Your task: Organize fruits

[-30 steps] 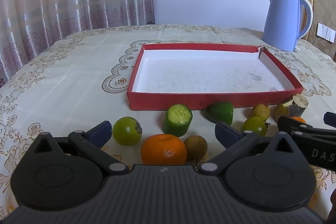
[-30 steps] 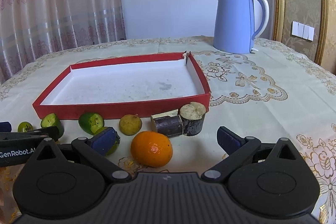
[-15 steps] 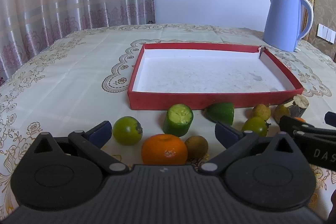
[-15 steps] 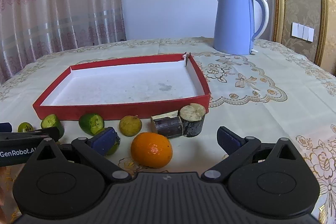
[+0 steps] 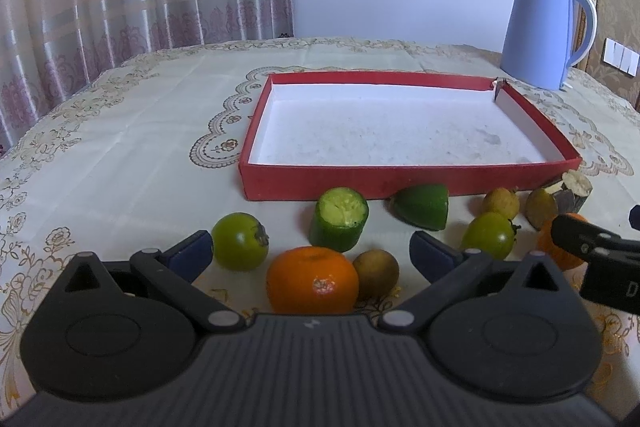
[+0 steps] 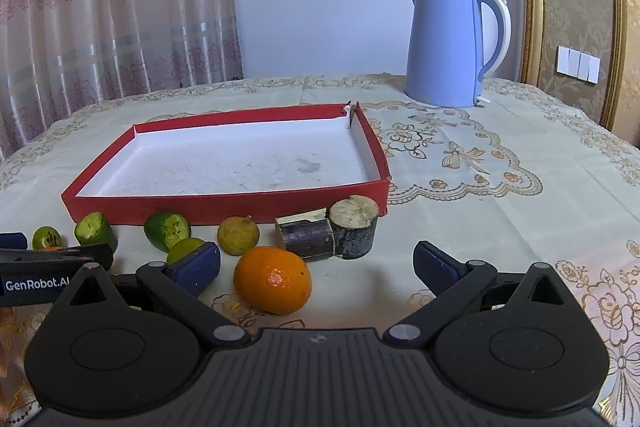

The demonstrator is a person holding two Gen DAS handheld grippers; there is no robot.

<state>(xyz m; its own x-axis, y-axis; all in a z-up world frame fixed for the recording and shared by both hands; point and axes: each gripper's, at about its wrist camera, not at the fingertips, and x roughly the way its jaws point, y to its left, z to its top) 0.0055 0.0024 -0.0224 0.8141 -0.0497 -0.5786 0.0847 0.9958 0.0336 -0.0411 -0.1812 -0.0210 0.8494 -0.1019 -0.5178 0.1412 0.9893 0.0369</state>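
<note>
The left gripper (image 5: 310,253) has its jaws apart; an orange (image 5: 312,279) sits between them, its lower part hidden by the gripper body, with a brown fruit (image 5: 376,273) just beside it. The right gripper (image 6: 316,265) also has its jaws wide apart, another orange (image 6: 273,285) lying between them nearer the left finger, which half hides a green fruit (image 6: 184,247). The left gripper cuts in at the left edge of the right wrist view, covering part of the fruit row. The red tray (image 6: 224,205) holds nothing; its white floor shows faint stains. All the fruit lies on the tablecloth (image 5: 120,155) along the tray's near edge, with two dark cut stalk pieces (image 6: 332,233) at its right near corner. A blue kettle (image 6: 452,47) stands near the table's far edge.
</note>
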